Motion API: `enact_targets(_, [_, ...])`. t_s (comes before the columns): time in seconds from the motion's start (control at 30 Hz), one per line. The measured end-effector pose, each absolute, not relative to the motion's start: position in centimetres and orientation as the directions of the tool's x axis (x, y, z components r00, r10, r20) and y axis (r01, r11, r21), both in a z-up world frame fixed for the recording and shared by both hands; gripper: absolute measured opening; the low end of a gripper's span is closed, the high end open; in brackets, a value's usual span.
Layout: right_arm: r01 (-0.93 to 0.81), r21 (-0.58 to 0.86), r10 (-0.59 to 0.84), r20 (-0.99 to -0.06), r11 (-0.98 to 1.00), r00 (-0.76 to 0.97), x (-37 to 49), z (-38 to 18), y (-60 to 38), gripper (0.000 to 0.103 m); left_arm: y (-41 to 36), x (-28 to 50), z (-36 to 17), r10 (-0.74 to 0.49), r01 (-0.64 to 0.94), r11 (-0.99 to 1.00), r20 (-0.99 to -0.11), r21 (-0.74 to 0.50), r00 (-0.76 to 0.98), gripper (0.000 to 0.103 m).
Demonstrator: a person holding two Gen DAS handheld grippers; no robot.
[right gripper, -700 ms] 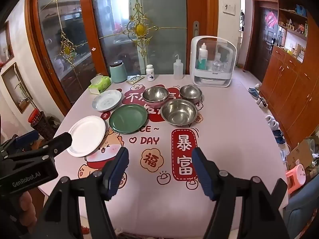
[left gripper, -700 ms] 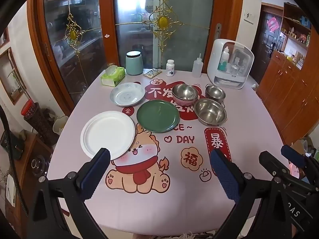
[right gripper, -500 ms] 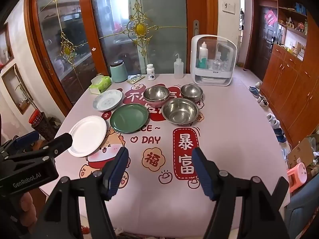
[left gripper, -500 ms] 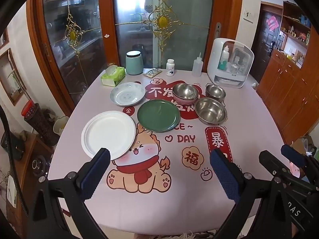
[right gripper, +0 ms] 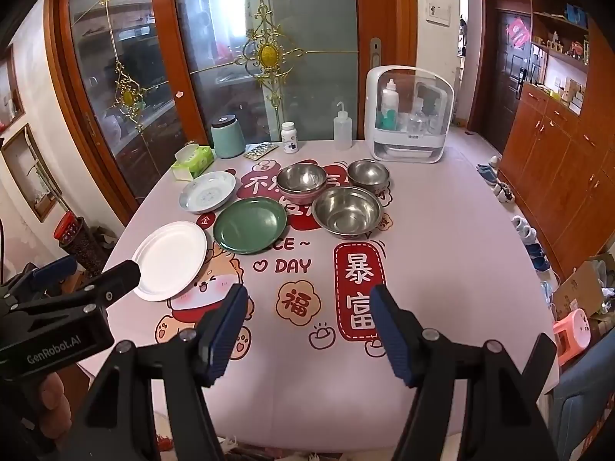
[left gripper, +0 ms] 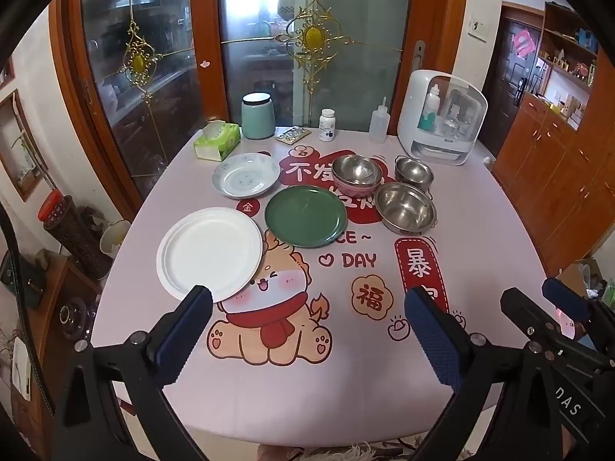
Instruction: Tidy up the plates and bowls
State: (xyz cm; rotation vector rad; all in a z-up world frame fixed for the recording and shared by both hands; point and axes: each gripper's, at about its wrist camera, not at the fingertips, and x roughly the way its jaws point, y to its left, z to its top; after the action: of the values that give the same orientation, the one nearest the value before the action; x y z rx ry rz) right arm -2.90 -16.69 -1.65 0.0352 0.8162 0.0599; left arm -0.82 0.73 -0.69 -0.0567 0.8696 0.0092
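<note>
On the pink printed tablecloth lie a white plate (left gripper: 209, 249) (right gripper: 171, 259), a green plate (left gripper: 305, 215) (right gripper: 250, 224) and a patterned pale plate (left gripper: 246, 174) (right gripper: 207, 191). Right of them stand a large steel bowl (left gripper: 405, 207) (right gripper: 347, 211), a small steel bowl (left gripper: 414, 171) (right gripper: 368, 173) and a steel bowl nested in a pink one (left gripper: 356, 174) (right gripper: 301, 182). My left gripper (left gripper: 307, 307) hovers open above the near table edge, nothing between its fingers. My right gripper (right gripper: 309, 307) is open too, empty, beside it on the right.
Along the far edge stand a green tissue box (left gripper: 216, 139), a mint canister (left gripper: 257, 115), a blister pack (left gripper: 293, 134), a pill bottle (left gripper: 327, 125), a squeeze bottle (left gripper: 378, 125) and a white storage case (left gripper: 442, 117). Glass doors rise behind; wooden cabinets (right gripper: 557, 161) line the right.
Both views have crept slightly forward toward the table; the dishes sit a little lower in frame. Neither gripper's jaws changed.
</note>
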Motion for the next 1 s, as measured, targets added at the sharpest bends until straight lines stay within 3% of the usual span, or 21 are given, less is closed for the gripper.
enact_targets(1.0, [-0.014,0.058,0.051,-0.711,0.998,0.702,-5.6,-1.5,-16.7,0.066,0.4,-3.0,-0.1,-0.037,0.001,0.999,-0.763,-0.047,0.645,0.100])
